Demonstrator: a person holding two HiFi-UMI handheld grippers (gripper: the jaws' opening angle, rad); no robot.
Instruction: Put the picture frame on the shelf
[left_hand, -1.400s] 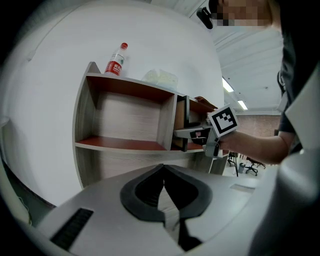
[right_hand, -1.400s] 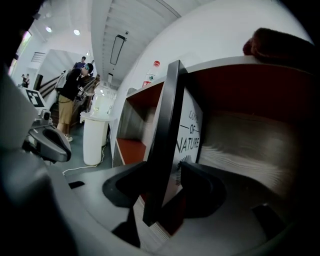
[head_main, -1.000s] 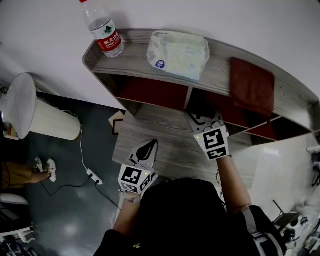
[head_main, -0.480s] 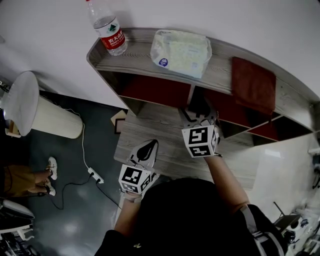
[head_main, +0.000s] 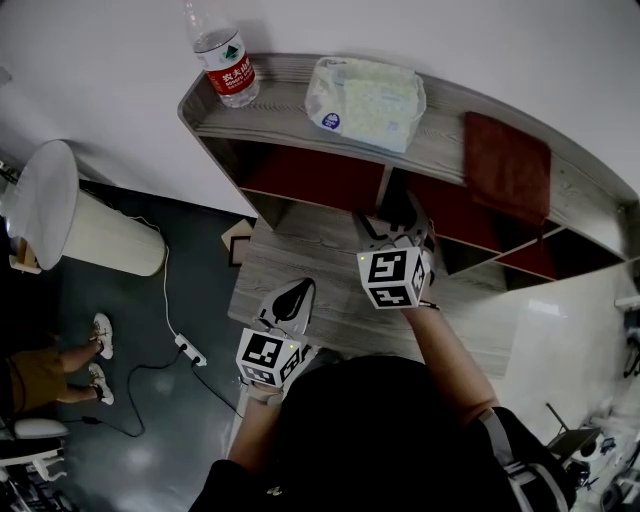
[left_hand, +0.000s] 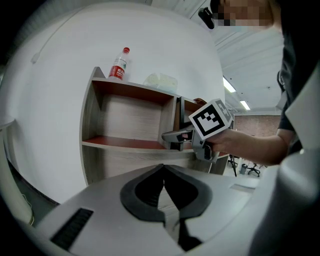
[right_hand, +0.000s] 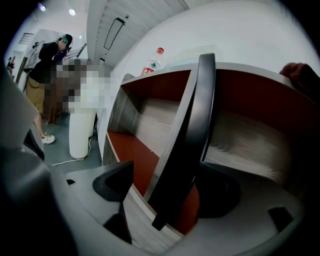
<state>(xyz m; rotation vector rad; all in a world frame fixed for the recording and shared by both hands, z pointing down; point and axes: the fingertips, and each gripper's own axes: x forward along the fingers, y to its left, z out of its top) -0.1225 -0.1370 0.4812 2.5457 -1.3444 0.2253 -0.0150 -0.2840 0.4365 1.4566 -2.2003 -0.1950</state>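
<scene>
The black picture frame (right_hand: 197, 115) stands nearly upright and edge-on at the mouth of the shelf (head_main: 300, 108), in line with its middle divider. My right gripper (right_hand: 167, 184) has the frame between its jaws. The jaws have just been opening and stand wide, the left pad (right_hand: 112, 182) clear of the frame. In the head view this gripper (head_main: 397, 228) reaches into the lower shelf opening and hides most of the frame. My left gripper (head_main: 291, 300) hovers over the grey table (head_main: 330, 255), shut on nothing, its tips (left_hand: 164, 186) meeting.
On the shelf top stand a water bottle (head_main: 222, 55), a tissue pack (head_main: 365, 90) and a dark red cloth (head_main: 507, 170). The shelf boards (right_hand: 132, 150) are red. A white bin (head_main: 75, 225) and a power strip with cable (head_main: 190, 350) are on the floor to the left.
The right gripper has swung a little to the left at the shelf opening and its marker cube has tilted. The left gripper has kept still.
</scene>
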